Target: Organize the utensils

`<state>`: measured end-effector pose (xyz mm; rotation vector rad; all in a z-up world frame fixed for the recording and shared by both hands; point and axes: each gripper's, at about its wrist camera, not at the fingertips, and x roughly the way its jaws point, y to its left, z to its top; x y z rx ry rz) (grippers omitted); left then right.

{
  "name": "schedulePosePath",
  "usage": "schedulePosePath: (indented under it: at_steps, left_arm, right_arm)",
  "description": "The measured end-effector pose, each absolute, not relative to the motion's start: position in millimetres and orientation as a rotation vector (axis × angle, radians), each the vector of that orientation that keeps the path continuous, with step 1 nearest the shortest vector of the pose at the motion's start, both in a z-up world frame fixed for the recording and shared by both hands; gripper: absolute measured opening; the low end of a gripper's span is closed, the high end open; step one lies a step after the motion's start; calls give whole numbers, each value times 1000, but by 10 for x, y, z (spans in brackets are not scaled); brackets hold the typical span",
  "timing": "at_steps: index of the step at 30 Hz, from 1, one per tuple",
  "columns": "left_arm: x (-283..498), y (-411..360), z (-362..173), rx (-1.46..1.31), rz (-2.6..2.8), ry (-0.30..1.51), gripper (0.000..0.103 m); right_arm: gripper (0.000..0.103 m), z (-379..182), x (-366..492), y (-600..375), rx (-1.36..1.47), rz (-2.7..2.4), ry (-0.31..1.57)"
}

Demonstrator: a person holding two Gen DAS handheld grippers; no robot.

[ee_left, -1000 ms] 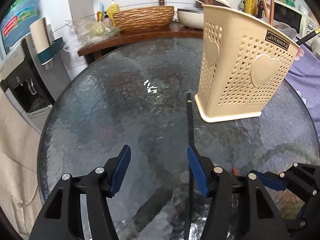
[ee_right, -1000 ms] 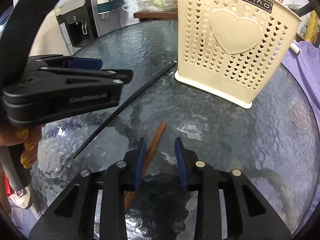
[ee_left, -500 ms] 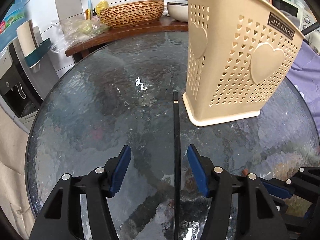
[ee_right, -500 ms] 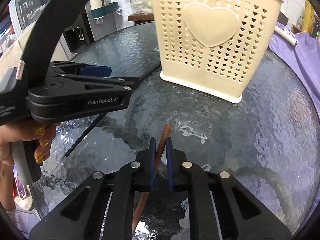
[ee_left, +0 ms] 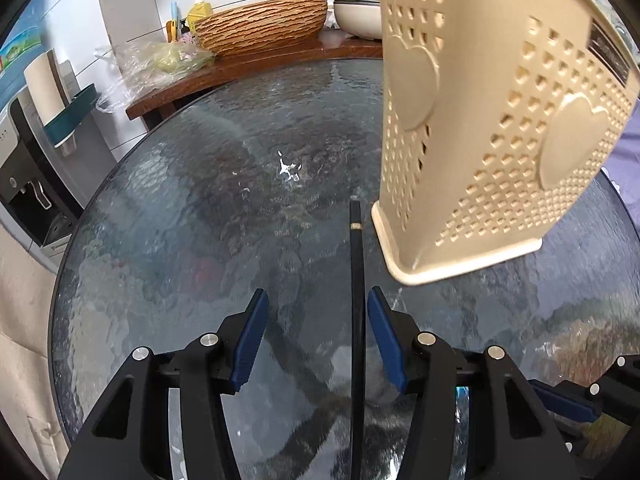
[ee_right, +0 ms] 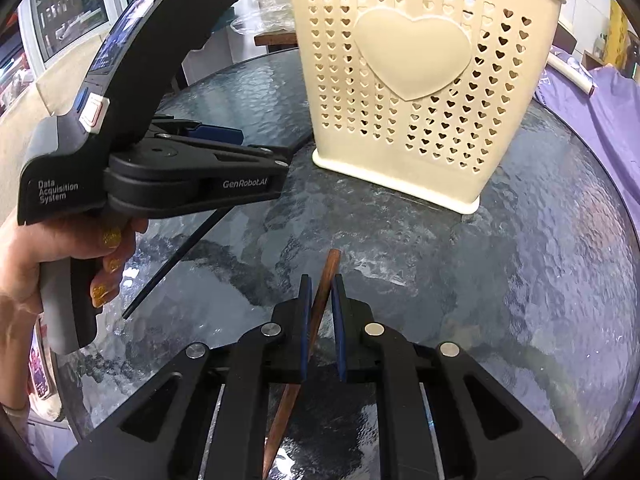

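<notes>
A black chopstick (ee_left: 357, 280) lies on the round glass table (ee_left: 180, 240), its far end beside the base of the beige heart-pattern utensil holder (ee_left: 492, 128). My left gripper (ee_left: 316, 328) straddles the black chopstick; its jaws are closing and the blue pads do not touch it. In the right wrist view my right gripper (ee_right: 321, 304) is shut on a brown wooden chopstick (ee_right: 325, 280), whose tip points toward the utensil holder (ee_right: 412, 80). The left gripper (ee_right: 192, 168) shows there at the left, held by a hand, over the black chopstick (ee_right: 172, 264).
Several utensils stand in the holder. Behind the table a wooden counter (ee_left: 248, 68) carries a woven basin (ee_left: 260, 24), a white bowl (ee_left: 356, 16) and a plastic bag (ee_left: 156, 60). A water dispenser (ee_left: 24, 168) stands at the left, purple cloth (ee_right: 600, 92) at the right.
My left gripper slid over the black chopstick, now between its narrowing jaws, and came closer to the holder. My right gripper closed on the brown chopstick.
</notes>
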<state>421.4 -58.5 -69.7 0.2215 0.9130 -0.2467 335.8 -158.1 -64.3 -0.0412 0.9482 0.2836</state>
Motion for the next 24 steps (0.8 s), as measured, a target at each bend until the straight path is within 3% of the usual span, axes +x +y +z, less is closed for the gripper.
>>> schedulePosePath:
  at_steps: [15,17,22,24]
  left_arm:
    - [4639,-508,-703,181,-242,901,50]
    - [4667,-521,-703,178,-236,899,45]
    - [4656,-580,-699,167,-233,890,10]
    - [4623,-570,-701,161,-221,892,9]
  right_arm:
    - [10,-592,3548,-1571,-24,293,953]
    - [10,-598,3573,-1539,-25,294,953]
    - [9,-594,3604,-1583,28,308,964]
    - [8,-572,3618,-1625,57,326,965]
